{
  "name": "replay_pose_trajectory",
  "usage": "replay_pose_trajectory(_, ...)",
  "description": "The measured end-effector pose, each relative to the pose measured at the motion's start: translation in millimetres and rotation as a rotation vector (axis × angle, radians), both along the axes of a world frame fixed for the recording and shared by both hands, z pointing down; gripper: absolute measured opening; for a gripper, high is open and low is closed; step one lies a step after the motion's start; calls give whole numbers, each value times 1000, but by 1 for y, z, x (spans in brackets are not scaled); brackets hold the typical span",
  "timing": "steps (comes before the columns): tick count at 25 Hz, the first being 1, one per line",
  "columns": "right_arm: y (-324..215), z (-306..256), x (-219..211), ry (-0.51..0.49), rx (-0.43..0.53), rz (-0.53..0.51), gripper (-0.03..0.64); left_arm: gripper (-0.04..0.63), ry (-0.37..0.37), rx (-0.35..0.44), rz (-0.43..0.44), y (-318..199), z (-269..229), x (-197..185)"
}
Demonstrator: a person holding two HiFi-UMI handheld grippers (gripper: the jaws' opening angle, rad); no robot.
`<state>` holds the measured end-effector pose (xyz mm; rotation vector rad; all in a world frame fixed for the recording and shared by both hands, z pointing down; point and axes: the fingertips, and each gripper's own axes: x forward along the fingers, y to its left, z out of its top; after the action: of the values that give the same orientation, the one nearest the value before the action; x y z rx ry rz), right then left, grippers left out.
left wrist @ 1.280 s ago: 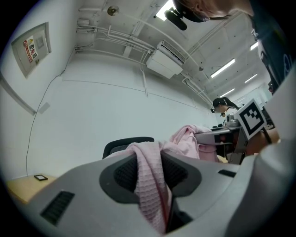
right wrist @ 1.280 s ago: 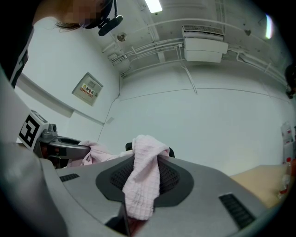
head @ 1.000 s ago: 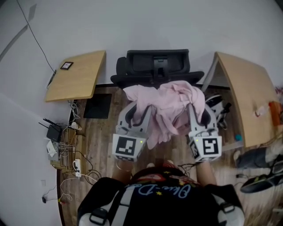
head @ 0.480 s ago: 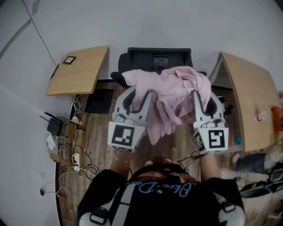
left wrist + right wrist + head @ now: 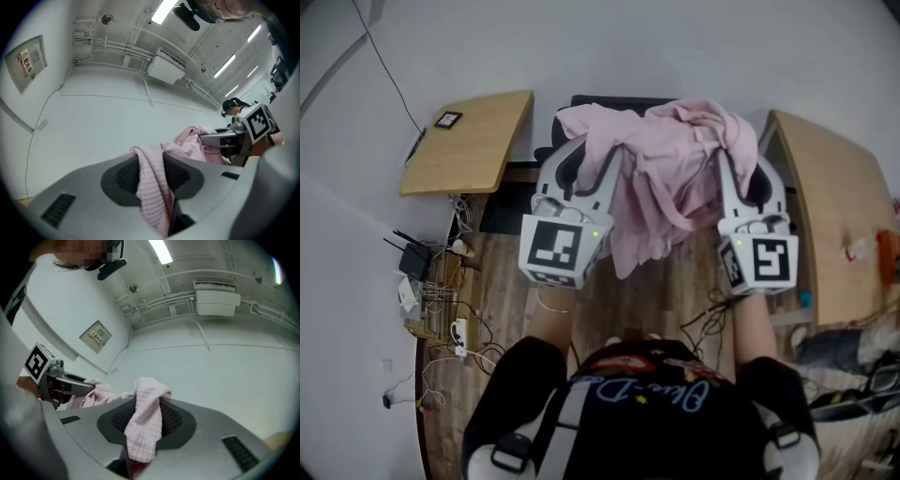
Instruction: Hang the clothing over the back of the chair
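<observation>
We hold the clothing [image 5: 666, 178] up between both grippers, high above the wooden floor [image 5: 666, 291] and in front of the chair [image 5: 609, 100]. The left gripper [image 5: 586, 150] has its fingers [image 5: 123, 177] clenched on a narrow fold of the pink knit, and the right gripper [image 5: 741, 145] pinches another fold the same way.

Each grip takes only a thin ridge of cloth, so a tug could pull one side free and leave the piece hanging from a single corner.

The middle sags in a bunch with a long tail hanging below. If we carry it forward too low, that tail could catch on the front of the chair back or on an armrest instead of clearing the top.

The bunch also hides most of the chair back in the head view, so we could misjudge where the top edge is.

If we let go with most of the cloth on one side of the back, we expect it to slide off to the floor, and a push might turn or roll the chair away.
</observation>
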<state>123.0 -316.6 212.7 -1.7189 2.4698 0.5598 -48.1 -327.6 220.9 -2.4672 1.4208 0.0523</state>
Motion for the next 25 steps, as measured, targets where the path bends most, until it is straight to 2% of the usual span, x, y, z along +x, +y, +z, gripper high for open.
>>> replay_pose_trajectory(7,-23,-45,-12,3,26,-13,91,126,-14,35,-6,-26,-37,-5)
replay_pose_trajectory(10,-30,-43,-5,17,38,28,91,126,-25,61,-11,-28,-38,-4)
replay_pose_trajectory(19,-34,-55,3,-11,156,62,91,126,-41,168,-50,-33,-54,-1)
replay_pose_trajectory(21,-39,-62,3,-4,162,71,89,126,-24,157,-68,-41,-59,-3)
replay_pose_trajectory(23,-53,-70,-2,27,143,79,89,126,5,116,-79,-58,-65,-5)
replay_pose_trajectory(25,-79,-74,-9,62,102,80,91,126,4,58,-85,-85,-62,-8)
